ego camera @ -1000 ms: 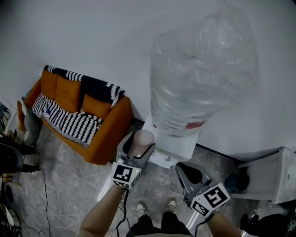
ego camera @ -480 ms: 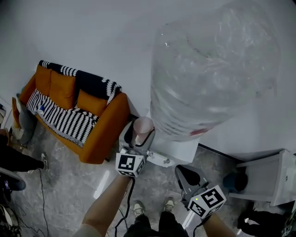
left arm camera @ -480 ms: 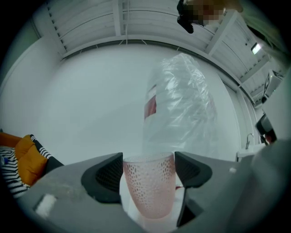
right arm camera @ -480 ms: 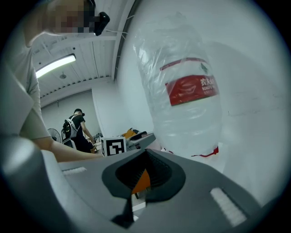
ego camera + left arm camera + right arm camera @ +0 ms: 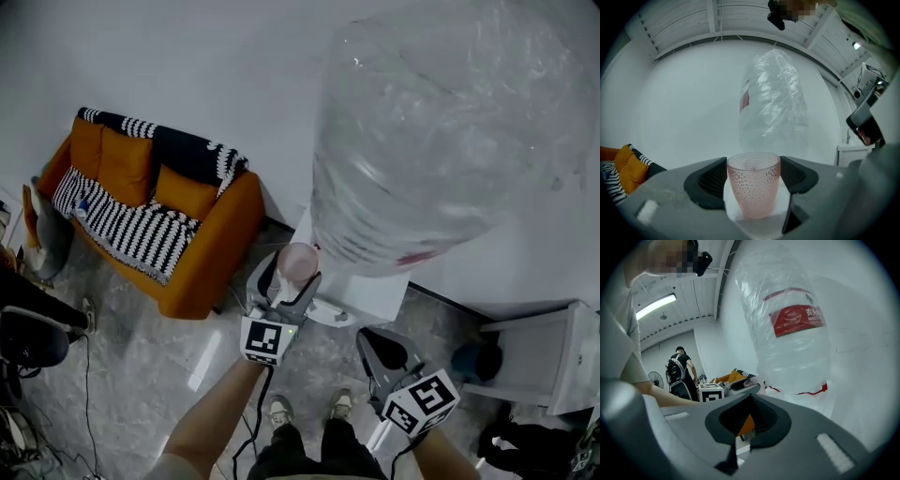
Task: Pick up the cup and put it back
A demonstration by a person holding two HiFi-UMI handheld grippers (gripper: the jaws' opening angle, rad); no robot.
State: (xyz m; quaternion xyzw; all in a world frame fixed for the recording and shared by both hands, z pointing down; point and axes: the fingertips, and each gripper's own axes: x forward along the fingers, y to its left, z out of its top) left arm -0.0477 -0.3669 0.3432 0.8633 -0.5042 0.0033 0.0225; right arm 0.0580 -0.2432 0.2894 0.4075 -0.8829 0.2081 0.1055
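A pink dimpled cup [image 5: 296,262] stands upright between the jaws of my left gripper [image 5: 289,274], which is shut on it. In the left gripper view the cup [image 5: 753,183] fills the gap between the two dark pads [image 5: 708,180], with a white surface right under its base; I cannot tell whether it rests on that surface. The cup is held at the front edge of the white water dispenser [image 5: 361,295], just below the big clear bottle [image 5: 450,141]. My right gripper [image 5: 380,349] hangs lower right of the dispenser, shut and holding nothing [image 5: 745,420].
An orange sofa [image 5: 159,220] with a striped blanket stands to the left on the grey stone floor. A white cabinet [image 5: 548,361] sits at the right edge. A person [image 5: 679,369] stands far back in the right gripper view. The bottle [image 5: 787,319] bears a red label.
The left gripper has carried the cup in closer to the dispenser's front edge, under the bottle. Its hold on the cup is the same. The right gripper has stayed low and shut.
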